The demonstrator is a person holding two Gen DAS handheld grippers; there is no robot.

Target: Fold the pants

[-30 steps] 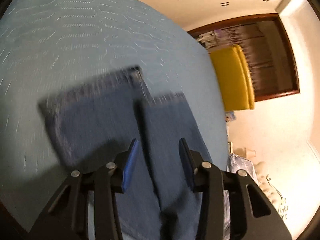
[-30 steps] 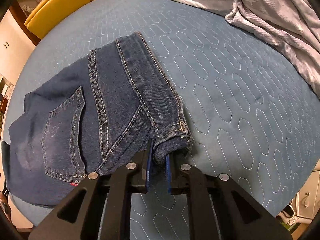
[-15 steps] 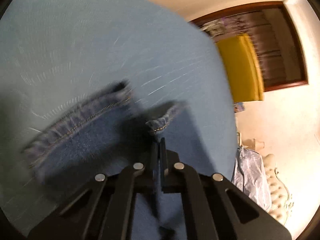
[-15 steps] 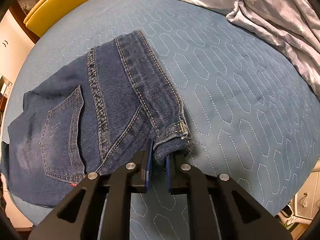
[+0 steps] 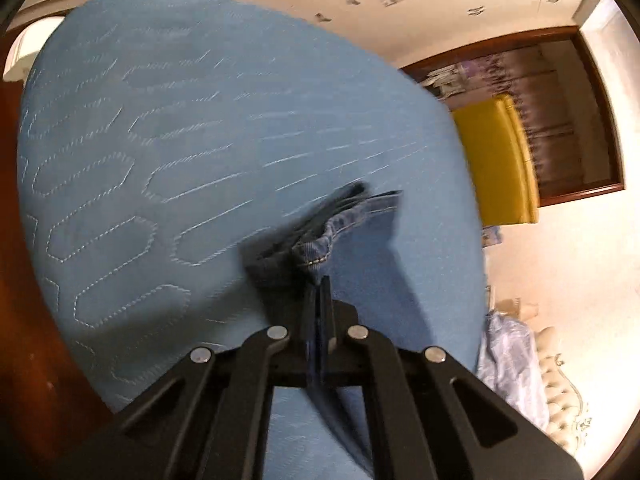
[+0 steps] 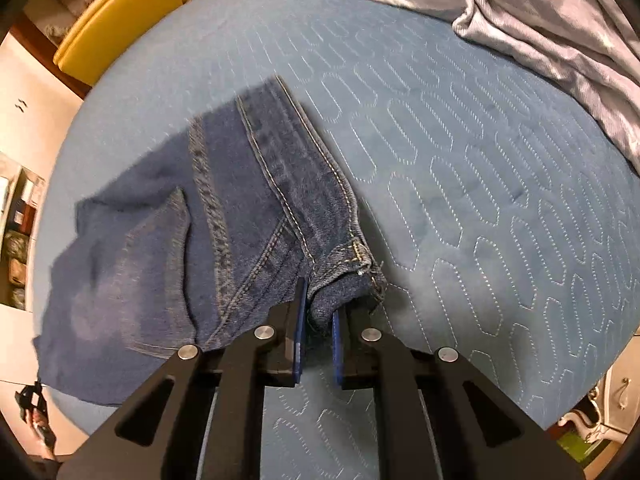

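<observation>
Dark blue jeans (image 6: pixel 224 216) lie folded on a blue quilted bedspread (image 6: pixel 460 184), back pocket facing up at the left. My right gripper (image 6: pixel 318 312) is shut on the waistband corner beside a belt loop, near the front of the bed. In the left wrist view my left gripper (image 5: pixel 320 284) is shut on a bunched hem of the jeans (image 5: pixel 320 244), held up off the bedspread (image 5: pixel 160 140). The rest of the cloth hangs below the left fingers, out of sight.
A grey star-patterned blanket (image 6: pixel 540 20) is heaped at the bed's far right. A yellow chair (image 5: pixel 496 160) stands beyond the bed by a dark wooden doorway (image 5: pixel 576 112). A white cabinet (image 6: pixel 600 400) sits near the bed's right corner.
My left gripper went from open over the jeans' legs to shut on a hem and has lifted it. The right gripper kept its hold, and the jeans shifted slightly.
</observation>
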